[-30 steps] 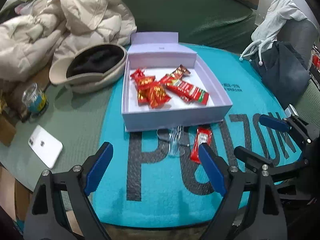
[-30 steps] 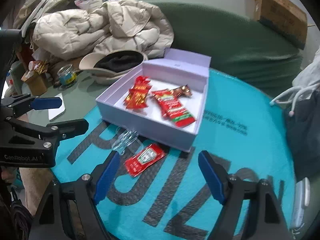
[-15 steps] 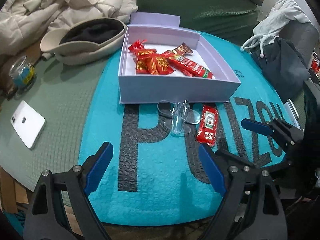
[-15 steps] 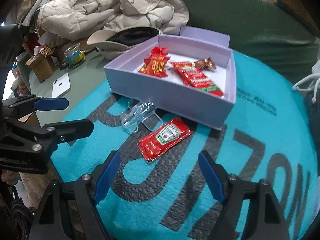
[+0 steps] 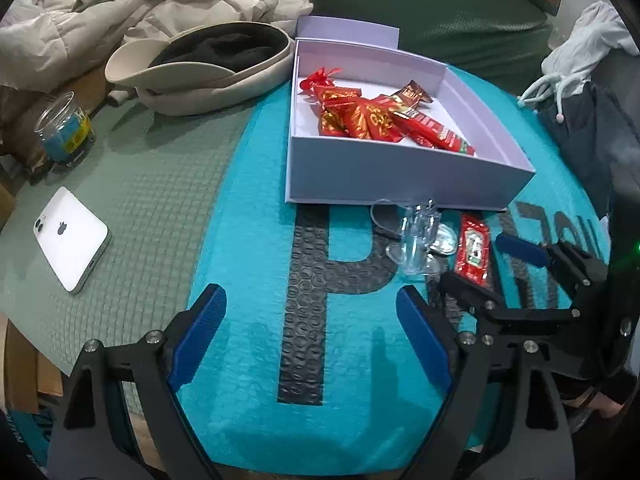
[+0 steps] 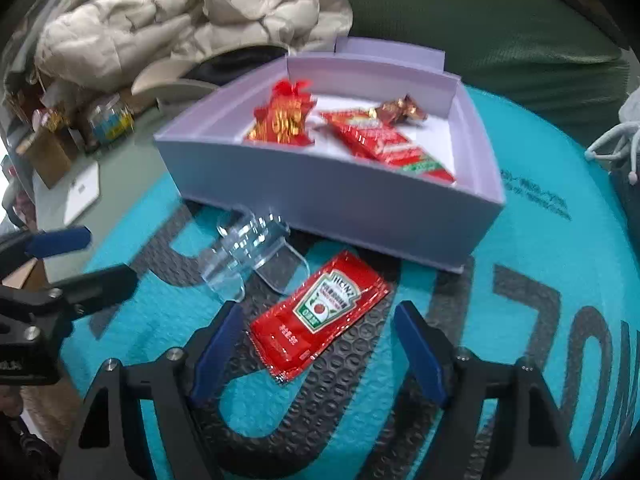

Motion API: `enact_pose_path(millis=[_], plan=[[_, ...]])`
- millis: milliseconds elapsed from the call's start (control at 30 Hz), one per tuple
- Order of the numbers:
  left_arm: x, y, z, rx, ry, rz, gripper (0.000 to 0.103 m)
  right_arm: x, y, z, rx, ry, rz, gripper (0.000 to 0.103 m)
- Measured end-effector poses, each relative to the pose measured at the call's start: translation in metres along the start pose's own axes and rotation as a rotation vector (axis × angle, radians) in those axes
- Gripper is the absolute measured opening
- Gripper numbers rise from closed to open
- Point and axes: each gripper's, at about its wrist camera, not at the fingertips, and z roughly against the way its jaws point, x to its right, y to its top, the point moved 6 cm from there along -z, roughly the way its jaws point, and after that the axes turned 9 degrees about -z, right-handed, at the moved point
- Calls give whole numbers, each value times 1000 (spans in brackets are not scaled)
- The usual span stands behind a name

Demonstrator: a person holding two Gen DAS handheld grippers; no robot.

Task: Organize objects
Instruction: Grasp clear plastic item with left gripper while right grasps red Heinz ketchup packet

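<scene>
Ketchup packet point(image 6: 320, 316), red with a white label, lies flat on the teal mat point(image 6: 540, 264), just in front of the box point(image 6: 332, 200) and not touching it. Right beside the packet, on its left in the right wrist view, sits a small clear plastic thing point(image 6: 248, 252), close to the front wall of the box.

The box is pale purple and open on top, with its flap standing up at the back. Inside it lie shiny red and gold candy packs point(image 6: 284, 116) toward the back left corner, long red packets point(image 6: 388, 144) across the middle, and one brown wrapped candy point(image 6: 400, 110) near the back wall.

The right gripper point(image 6: 316, 344) hangs low over the mat with a blue finger on each side of the packet. Its jaws are closing, the packet is between them, and the pads do not touch it. The left gripper point(image 5: 312, 332) has its jaws wide apart over the big black letter on the mat, with nothing between them.

Off the mat, on the green table cover point(image 5: 160, 184), lie a white phone point(image 5: 72, 238) near the left edge, a glass jar point(image 5: 64, 132) behind it, and a tan cap point(image 5: 200, 68) that touches the back left corner of the box. A puffy beige coat point(image 5: 120, 8) is piled behind the cap
</scene>
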Motion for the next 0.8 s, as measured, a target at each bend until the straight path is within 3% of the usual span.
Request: enact_pose_path(millis=[100, 233, 367, 600, 800], plan=[[2, 0, -4, -4, -1, -8, 87, 1, 0, -1, 20, -30, 24, 77], [11, 5, -7, 0, -23, -23, 87, 10, 0, 3, 30, -49, 23, 55], [24, 12, -8, 17, -57, -55, 87, 18, -6, 10, 6, -31, 38, 41], [50, 24, -23, 10, -128, -110, 86, 33, -19, 24, 7, 17, 62, 39], [63, 34, -38, 13, -160, -143, 70, 40, -21, 27, -6, 49, 48, 39]])
